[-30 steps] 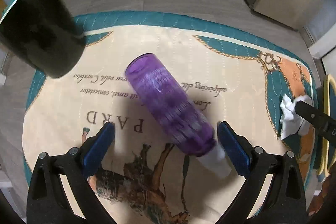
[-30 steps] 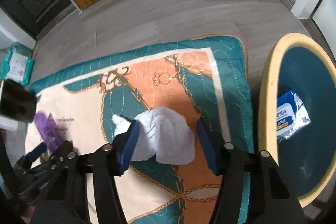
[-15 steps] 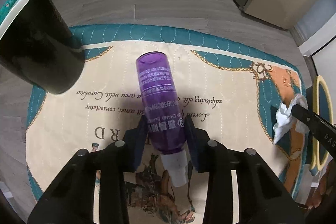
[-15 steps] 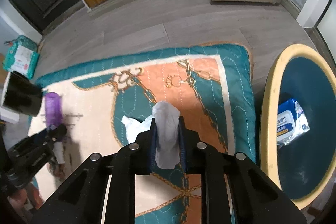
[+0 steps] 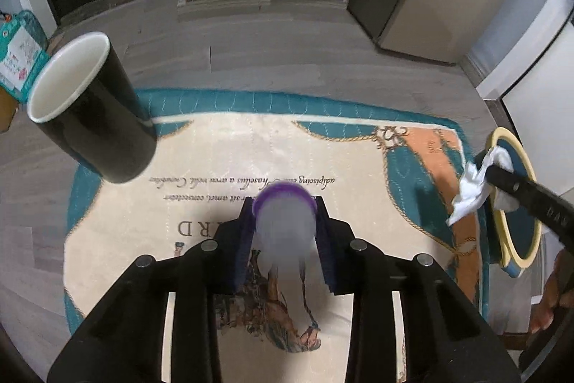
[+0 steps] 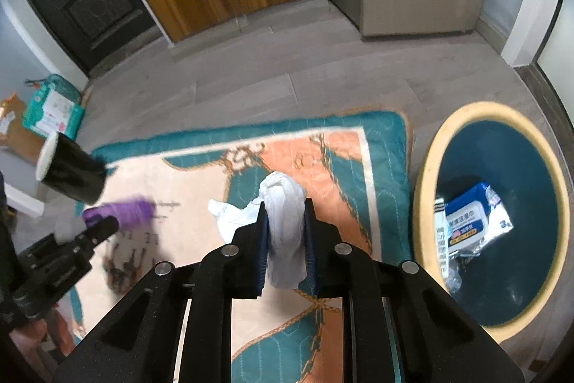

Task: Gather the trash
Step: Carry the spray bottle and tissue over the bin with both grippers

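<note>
My left gripper (image 5: pixel 285 232) is shut on a purple bottle (image 5: pixel 285 218), lifted off the rug and pointing at the camera, blurred. It also shows in the right wrist view (image 6: pixel 122 210). My right gripper (image 6: pixel 286 232) is shut on a crumpled white tissue (image 6: pixel 283 221), held above the rug. The tissue also shows in the left wrist view (image 5: pixel 473 189) at the right. A round bin (image 6: pixel 427 203) with a yellow rim stands right of the rug and holds a blue wet-wipe pack (image 6: pixel 473 221).
A black paper cup (image 5: pixel 89 113) with a white inside stands on the rug's (image 5: pixel 222 203) left corner. A teal wipe pack (image 6: pixel 50 113) lies on the floor at the far left. A wooden door and a grey cabinet stand behind.
Both grippers closed, the left on the purple bottle and the right on the tissue. Both then lifted their loads off the rug, and the bottle tipped up toward the camera.
</note>
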`<state>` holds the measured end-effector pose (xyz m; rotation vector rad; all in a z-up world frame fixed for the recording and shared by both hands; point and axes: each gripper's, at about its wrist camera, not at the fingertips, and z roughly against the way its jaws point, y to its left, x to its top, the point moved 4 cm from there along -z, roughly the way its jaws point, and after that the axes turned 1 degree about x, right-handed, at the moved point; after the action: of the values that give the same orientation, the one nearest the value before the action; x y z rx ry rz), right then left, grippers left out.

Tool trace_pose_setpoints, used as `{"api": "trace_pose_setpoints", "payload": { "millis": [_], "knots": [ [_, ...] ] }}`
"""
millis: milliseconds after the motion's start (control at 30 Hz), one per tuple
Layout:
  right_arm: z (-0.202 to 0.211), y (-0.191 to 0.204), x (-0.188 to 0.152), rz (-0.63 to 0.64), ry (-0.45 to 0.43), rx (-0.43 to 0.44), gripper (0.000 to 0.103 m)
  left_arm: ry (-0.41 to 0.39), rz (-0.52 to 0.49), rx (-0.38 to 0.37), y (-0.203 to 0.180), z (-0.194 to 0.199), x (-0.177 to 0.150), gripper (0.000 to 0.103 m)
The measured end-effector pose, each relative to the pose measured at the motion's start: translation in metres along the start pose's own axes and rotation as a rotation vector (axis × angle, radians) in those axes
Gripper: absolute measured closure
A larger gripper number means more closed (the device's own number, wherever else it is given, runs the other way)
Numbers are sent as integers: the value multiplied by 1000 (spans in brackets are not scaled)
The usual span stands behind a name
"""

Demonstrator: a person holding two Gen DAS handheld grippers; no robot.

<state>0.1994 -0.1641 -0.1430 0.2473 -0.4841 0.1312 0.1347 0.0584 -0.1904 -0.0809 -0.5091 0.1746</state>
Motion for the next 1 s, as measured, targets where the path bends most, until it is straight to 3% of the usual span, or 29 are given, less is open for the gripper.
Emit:
{"api": "trace_pose_setpoints", "payload": {
  "millis": [233,433,733,1000],
  "knots": [
    [27,-19,1,-29,-42,-13,84,-21,-1,-17,0,10,5,71],
    [53,-47,3,-76,-92,-24,84,-94,-104,-26,-27,30,15,71],
    [89,-96,-1,-154,-157,-39,84,-209,-350,-86,-110,60,20,71],
    [104,-154,-15,-236,-172,-76,84,-267,-525,-241,-201,77,8,71]
  ]
}}
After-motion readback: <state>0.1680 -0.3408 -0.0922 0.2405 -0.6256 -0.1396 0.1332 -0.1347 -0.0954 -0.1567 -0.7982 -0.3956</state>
